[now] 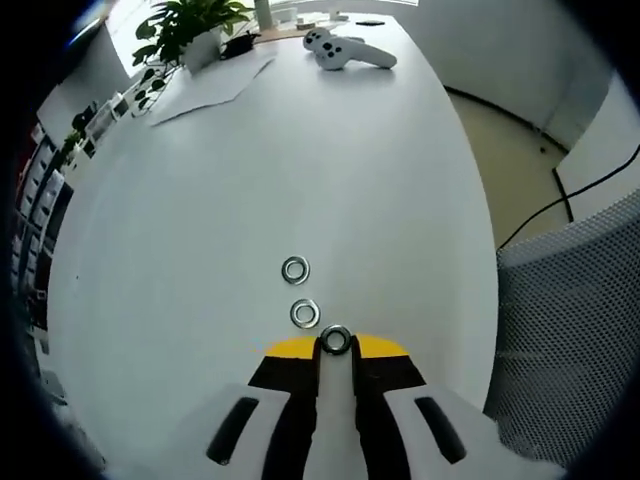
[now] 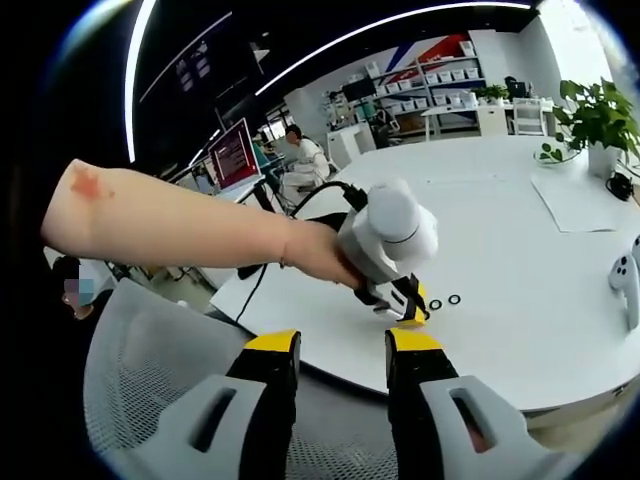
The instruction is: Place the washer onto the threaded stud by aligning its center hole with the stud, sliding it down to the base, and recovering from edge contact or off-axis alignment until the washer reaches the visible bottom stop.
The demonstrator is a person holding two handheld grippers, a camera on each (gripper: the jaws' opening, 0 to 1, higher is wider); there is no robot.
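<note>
1. A washer (image 1: 335, 340) sits pinched between the tips of the left claw (image 1: 335, 352), whose jaws are closed on its edges, low over the white table (image 1: 300, 170).
2. Two more washers lie flat on the table just ahead in a line: a near washer (image 1: 304, 313) and a far washer (image 1: 295, 269), close together but apart.
3. In the right gripper view the left claw (image 2: 408, 312) tips down to the table, held by a hand (image 2: 325, 255), with two small rings (image 2: 444, 300) just beside it.
4. The right claw (image 2: 342, 352) hangs wide open and empty above a mesh chair (image 2: 150, 350) off the table edge.
5. At the far end stand a potted plant (image 1: 190, 25), a sheet of paper (image 1: 215, 85) and a white controller (image 1: 345, 48).
</note>
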